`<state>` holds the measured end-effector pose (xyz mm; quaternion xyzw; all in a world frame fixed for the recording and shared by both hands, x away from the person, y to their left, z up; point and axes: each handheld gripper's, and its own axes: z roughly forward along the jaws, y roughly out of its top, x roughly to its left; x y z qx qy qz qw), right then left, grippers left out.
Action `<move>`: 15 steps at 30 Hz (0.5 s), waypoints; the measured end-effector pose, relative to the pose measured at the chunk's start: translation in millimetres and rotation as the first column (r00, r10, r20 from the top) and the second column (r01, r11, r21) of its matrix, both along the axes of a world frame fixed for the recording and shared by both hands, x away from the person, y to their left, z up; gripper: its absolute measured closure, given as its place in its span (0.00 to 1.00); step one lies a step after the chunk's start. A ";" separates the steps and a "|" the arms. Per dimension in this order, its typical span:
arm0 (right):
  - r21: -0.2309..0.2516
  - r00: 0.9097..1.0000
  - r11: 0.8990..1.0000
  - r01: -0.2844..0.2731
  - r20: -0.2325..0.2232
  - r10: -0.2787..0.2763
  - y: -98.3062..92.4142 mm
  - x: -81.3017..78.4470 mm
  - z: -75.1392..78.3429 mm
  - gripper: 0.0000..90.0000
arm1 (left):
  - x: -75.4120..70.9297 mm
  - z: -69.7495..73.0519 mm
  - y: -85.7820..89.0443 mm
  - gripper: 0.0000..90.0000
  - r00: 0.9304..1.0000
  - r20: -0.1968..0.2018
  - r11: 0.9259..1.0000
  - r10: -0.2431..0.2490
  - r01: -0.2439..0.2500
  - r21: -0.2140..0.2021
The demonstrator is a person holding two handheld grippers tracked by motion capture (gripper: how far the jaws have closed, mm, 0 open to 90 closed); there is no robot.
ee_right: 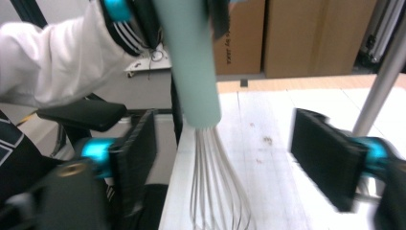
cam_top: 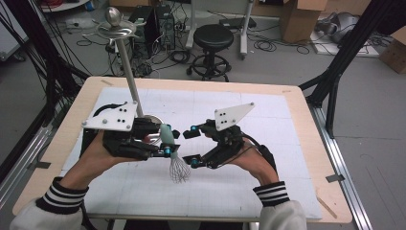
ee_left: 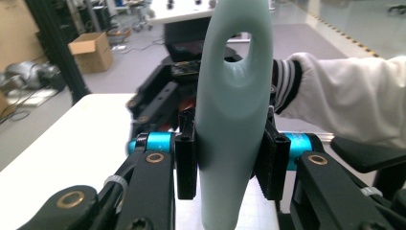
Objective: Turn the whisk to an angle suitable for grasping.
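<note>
A workshop floor with cables, a black stool [cam_top: 213, 37] and cardboard boxes [cam_top: 306, 17] is seen behind a wooden worktop [cam_top: 306, 103] covered by a white gridded mat. A metal stand [cam_top: 125, 57] with a ball on top rises from a round base at the mat's left middle.

A whisk [cam_top: 173, 153] is held upright above the mat, near the centre, its pale green handle up and its wire loops hanging down, just in front of the stand's base. The handle is clamped by the left claw [cam_top: 167, 139]; in the left gripper view the two black pads [ee_left: 186, 165] are pressed against both sides of the handle [ee_left: 233, 96], below its hanging hole.

The right claw [cam_top: 190, 146] is held just to the right of the whisk, with its jaws spread apart. In the right gripper view the wires [ee_right: 218, 187] and the handle's lower end are seen between the open pads [ee_right: 136, 155], without contact on either side.
</note>
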<state>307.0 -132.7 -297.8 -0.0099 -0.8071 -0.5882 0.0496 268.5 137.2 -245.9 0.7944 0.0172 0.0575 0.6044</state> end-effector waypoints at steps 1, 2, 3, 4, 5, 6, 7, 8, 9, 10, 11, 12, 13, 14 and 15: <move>0.000 1.000 1.000 0.000 0.000 0.000 0.0 0.0 0.0 0.34 | 0.4 0.1 0.7 0.74 1.000 0.002 1.000 0.009 -0.009 0.005; -0.009 0.999 0.999 0.031 0.009 -0.031 -4.1 -2.9 -1.8 0.35 | 1.0 0.0 1.7 0.73 1.000 -0.004 1.000 0.012 -0.012 0.006; -0.010 0.999 0.999 0.048 0.007 -0.047 -5.7 -3.2 -3.4 0.33 | 1.0 0.0 1.7 0.74 1.000 -0.004 1.000 0.012 -0.012 0.006; -0.010 0.998 0.998 0.065 0.005 -0.065 -7.3 -2.5 -4.9 0.29 | 1.1 0.2 2.0 0.73 1.000 -0.006 1.000 0.013 -0.013 0.009; -0.021 0.996 0.996 0.090 0.004 -0.090 -9.2 -2.7 -6.0 0.26 | 1.0 0.3 2.4 0.73 1.000 -0.003 1.000 0.017 -0.017 0.012; -0.021 0.996 0.996 0.090 0.004 -0.090 -9.2 -2.7 -6.0 0.26 | 0.9 0.4 2.7 0.73 1.000 0.000 1.000 0.020 -0.020 0.016; -0.025 0.991 0.991 0.134 -0.002 -0.134 -12.2 -1.8 -8.4 0.15 | 1.6 1.0 3.7 0.73 1.000 -0.001 0.999 0.026 -0.026 0.018; -0.025 0.991 0.991 0.134 -0.002 -0.134 -12.2 -1.8 -8.4 0.15 | 1.6 1.0 3.7 0.73 1.000 -0.001 0.999 0.026 -0.026 0.018; -0.034 0.987 0.987 0.159 -0.015 -0.160 -13.2 -1.2 -9.3 0.10 | 1.9 1.4 4.2 0.73 1.000 -0.005 0.999 0.031 -0.031 0.018; -0.041 0.985 0.984 0.171 -0.014 -0.171 -14.8 -0.5 -10.1 0.08 | 2.3 1.9 4.9 0.73 0.999 -0.007 0.999 0.039 -0.039 0.016; -0.046 0.983 0.982 0.185 -0.010 -0.186 -18.6 0.1 -11.5 0.00 | 2.4 2.0 5.6 0.73 0.999 -0.007 0.999 0.044 -0.043 0.014; -0.046 0.983 0.982 0.185 -0.010 -0.186 -18.6 0.1 -11.5 0.00 | 2.5 2.3 6.6 0.73 0.999 -0.008 0.999 0.049 -0.049 0.017; -0.041 0.982 0.981 0.190 -0.006 -0.191 -20.6 -0.2 -11.7 0.00 | 2.8 2.5 7.4 0.73 0.998 -0.008 0.998 0.057 -0.057 0.021; -0.037 0.977 0.977 0.212 0.001 -0.212 -25.5 0.3 -11.8 0.00 | 3.2 2.7 8.4 0.73 0.998 -0.009 0.998 0.064 -0.064 0.024; -0.037 0.976 0.975 0.220 0.000 -0.220 -28.0 0.0 -11.5 0.00 | 3.5 2.8 9.2 0.73 0.997 -0.011 0.997 0.070 -0.070 0.026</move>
